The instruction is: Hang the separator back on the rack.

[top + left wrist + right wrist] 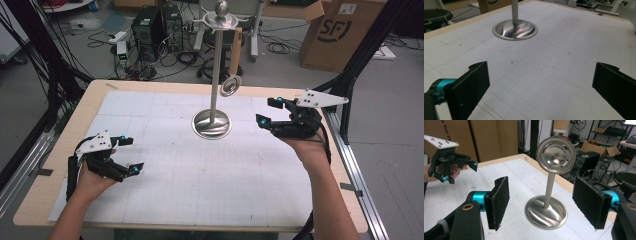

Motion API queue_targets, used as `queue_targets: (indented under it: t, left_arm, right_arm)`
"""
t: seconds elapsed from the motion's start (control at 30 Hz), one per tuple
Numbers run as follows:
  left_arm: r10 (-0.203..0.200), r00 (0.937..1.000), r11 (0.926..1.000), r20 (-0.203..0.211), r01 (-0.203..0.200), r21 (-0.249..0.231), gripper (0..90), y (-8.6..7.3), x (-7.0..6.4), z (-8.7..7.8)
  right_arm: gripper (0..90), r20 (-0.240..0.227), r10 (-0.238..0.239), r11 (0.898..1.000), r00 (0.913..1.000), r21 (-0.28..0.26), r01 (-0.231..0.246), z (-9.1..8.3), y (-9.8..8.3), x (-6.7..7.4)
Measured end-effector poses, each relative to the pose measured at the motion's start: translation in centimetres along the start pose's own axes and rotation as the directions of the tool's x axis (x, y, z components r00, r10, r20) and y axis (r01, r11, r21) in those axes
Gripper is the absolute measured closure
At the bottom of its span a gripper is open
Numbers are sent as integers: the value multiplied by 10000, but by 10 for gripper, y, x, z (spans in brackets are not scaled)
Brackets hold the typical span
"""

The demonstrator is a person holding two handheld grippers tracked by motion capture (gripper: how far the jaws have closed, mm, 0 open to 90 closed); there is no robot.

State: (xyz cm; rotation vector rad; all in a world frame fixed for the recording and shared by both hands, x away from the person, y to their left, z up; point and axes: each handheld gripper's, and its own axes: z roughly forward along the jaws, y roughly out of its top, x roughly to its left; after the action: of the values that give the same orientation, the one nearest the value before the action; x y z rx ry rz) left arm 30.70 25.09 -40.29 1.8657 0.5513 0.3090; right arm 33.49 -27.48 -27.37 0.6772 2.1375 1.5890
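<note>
Right gripper (pixel 270 113) was held level with jaws wide and empty, aimed at the shiny steel stand with round dished base (pixel 212 124), likely lining up a grab. Stand was set upright mid-table on the white gridded mat (pixel 165 185), long axis vertical; a small round metal ring (pixel 555 155) hung off it. Left gripper (pixel 129 154) was kept wide, empty, well apart.

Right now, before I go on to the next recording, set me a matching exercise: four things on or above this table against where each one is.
Things:
1. left gripper
2. right gripper
3. stand base
4. metal ring

Places:
A. hanging partway up the pole
B. flat on the white mat, mid-table
C. near the table's right edge, jaws apart
D. near the front left of the mat, jaws apart

Pairs: 1-D, 2-C, 3-B, 4-A
</note>
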Motion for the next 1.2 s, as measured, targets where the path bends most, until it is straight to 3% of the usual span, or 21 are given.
queue_targets:
  t: [0.7,0.97,1.03,1.2]
  left_arm:
    - [-9,10000,10000,1,9,35,18,0,-1,1]
    - [38,10000,10000,3,-38,49,18,0,-1,1]
    - [56,10000,10000,12,-56,42,18,0,-1,1]
    - [68,10000,9999,5,-68,75,18,0,-1,1]
  right_arm:
    - [274,-144,264,9983,9995,520,-256,6,-61,8]
    - [270,-140,671,9964,9976,520,-663,9,-84,10]
    - [267,-52,638,9949,9979,787,-632,10,-87,10]
    - [258,-75,773,9947,9970,683,-767,8,-91,11]
